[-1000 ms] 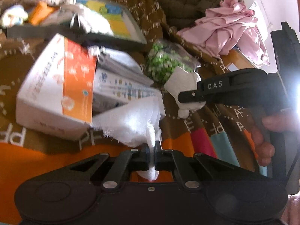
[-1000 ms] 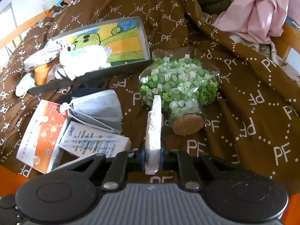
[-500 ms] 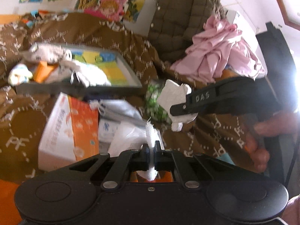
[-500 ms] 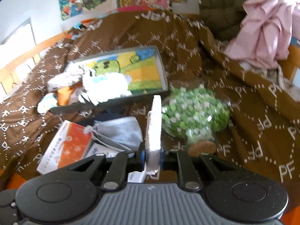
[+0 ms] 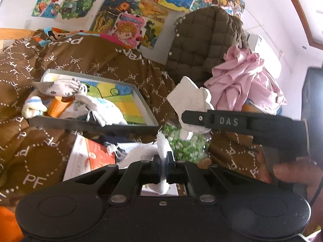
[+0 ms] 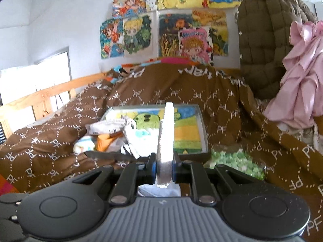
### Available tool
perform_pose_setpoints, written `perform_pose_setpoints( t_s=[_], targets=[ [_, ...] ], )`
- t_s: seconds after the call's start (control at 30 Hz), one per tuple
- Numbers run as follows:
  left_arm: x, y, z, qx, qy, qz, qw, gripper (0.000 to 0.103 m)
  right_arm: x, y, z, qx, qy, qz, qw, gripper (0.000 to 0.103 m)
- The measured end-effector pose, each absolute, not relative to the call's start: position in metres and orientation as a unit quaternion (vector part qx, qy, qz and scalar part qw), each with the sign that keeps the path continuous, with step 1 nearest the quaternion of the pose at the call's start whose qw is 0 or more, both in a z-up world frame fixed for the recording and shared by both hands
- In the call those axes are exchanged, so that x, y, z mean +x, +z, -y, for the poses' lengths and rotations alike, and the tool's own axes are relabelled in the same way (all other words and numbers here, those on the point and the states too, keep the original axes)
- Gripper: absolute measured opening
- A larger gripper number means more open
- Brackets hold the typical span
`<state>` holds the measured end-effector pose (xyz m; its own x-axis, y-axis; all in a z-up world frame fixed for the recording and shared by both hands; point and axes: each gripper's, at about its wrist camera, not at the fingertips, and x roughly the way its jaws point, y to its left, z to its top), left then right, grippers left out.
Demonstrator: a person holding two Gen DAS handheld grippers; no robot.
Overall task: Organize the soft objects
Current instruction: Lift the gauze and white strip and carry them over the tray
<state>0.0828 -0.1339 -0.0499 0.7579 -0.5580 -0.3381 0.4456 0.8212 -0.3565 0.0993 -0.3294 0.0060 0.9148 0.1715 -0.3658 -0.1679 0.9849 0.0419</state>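
My left gripper (image 5: 163, 168) is shut on a white gauze cloth (image 5: 161, 147) that hangs out above and below the jaws. My right gripper (image 6: 164, 168) is shut on a flat white foam piece (image 6: 167, 133), held upright and edge-on; the same piece shows in the left wrist view (image 5: 190, 98), held by the right gripper (image 5: 193, 119) to the right and above. A grey tray (image 5: 94, 126) with a cartoon picture holds several soft items, among them white socks (image 5: 58, 85); it also shows in the right wrist view (image 6: 198, 113) beyond the foam.
A jar of green paper stars (image 5: 185, 143) lies on the brown bedspread (image 5: 36, 157) near an orange-and-white box (image 5: 88, 159). A pink garment (image 6: 302, 92) and an olive quilted jacket (image 6: 262, 40) sit at the right. A wooden bed rail (image 6: 40, 94) runs along the left.
Both grippers have lifted and tilted up, so the wall posters come into view. The gauze has come up off the bed. The foam piece has risen above the jar.
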Motion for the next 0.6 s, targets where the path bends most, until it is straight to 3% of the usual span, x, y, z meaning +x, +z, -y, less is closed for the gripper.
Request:
perform_pose_setpoints(
  t_s=[0.37,0.6],
  targets=[
    [0.087,-0.017,0.135,-0.071,-0.264,-0.146,0.951,0.004,0.101,0.018,0.333,0.04,0.09,-0.148,0.984,0.015],
    [0.118,-0.001,0.128,-0.087,-0.235,-0.126,0.96,0.004,0.128,0.022,0.341,0.071,0.059,-0.122,0.988,0.015]
  ],
)
